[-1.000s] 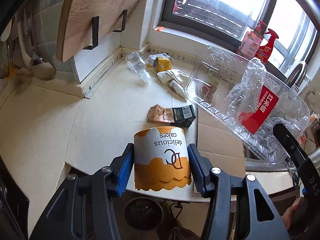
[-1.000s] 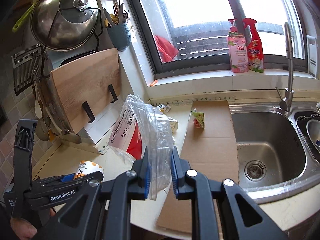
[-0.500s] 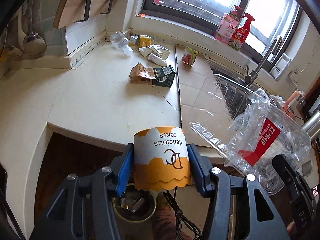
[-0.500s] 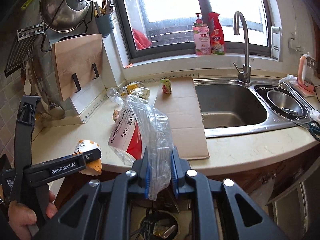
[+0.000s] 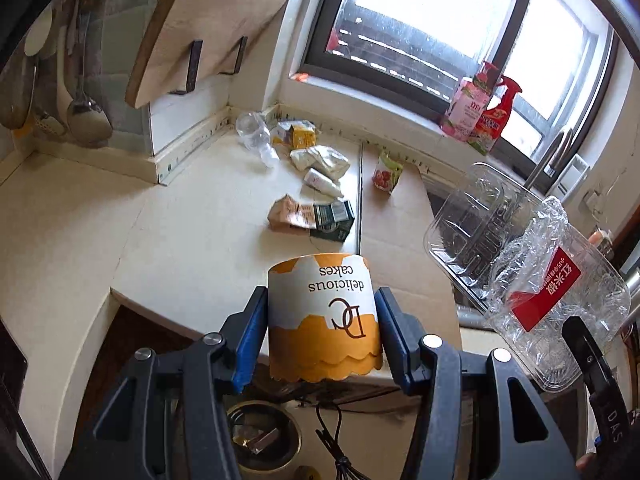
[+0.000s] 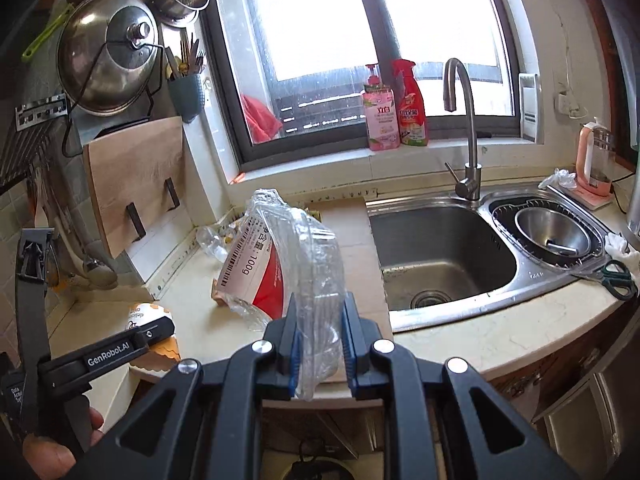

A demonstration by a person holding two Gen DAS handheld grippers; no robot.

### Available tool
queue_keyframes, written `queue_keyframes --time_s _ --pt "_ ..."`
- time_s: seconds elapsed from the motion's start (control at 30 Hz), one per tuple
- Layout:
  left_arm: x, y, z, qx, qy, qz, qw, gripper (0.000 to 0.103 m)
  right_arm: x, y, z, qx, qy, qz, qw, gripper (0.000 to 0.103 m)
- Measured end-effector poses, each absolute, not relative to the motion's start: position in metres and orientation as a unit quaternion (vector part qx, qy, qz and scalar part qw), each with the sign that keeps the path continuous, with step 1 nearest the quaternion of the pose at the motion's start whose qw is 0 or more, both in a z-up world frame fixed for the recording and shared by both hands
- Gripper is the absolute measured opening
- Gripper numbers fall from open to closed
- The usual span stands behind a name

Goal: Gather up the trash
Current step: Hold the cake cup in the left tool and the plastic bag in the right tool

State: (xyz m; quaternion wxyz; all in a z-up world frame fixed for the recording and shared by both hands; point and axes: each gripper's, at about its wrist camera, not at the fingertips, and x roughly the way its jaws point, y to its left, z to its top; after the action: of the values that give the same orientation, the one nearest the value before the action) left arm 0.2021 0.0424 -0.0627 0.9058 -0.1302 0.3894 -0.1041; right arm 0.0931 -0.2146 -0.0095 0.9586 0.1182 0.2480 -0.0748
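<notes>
Jaws of the left gripper (image 5: 322, 322) clench a paper cup (image 5: 323, 316), the right gripper (image 6: 319, 340) a clear plastic box (image 6: 298, 256) (thin, springy), past the table (image 5: 192, 240) edge; it may slip.

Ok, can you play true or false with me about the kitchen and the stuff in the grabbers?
1. The left gripper holds a paper cup that says "delicious cakes". True.
2. The right gripper holds a spoon. False: its jaws pinch a clear plastic box with a red label.
3. Two bottles stand on the windowsill. True.
4. The counter has no more trash on it. False: cartons, wrappers and a plastic bottle lie there.
5. The tap is running. False: no water comes out, and the sink looks dry.
</notes>
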Motion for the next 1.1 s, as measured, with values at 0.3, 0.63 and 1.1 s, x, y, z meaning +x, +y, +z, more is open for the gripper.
queue_keyframes --time_s 0.3,0.63,1.1 --pt "0.248 0.048 -0.023 -0.138 0.355 -0.072 0.922 0.052 0.145 -0.229 0.02 0.13 0.219 -0.044 0.966 0.017" --pt "0.283 0.043 -0.007 -0.143 0.343 -0.062 0.926 0.052 0.187 -0.239 0.038 0.13 0.199 -0.01 0.971 0.017" --pt "0.328 0.023 0.0 -0.139 0.327 -0.071 0.932 0.052 0.234 -0.229 0.048 0.12 0.171 0.021 0.978 0.017"
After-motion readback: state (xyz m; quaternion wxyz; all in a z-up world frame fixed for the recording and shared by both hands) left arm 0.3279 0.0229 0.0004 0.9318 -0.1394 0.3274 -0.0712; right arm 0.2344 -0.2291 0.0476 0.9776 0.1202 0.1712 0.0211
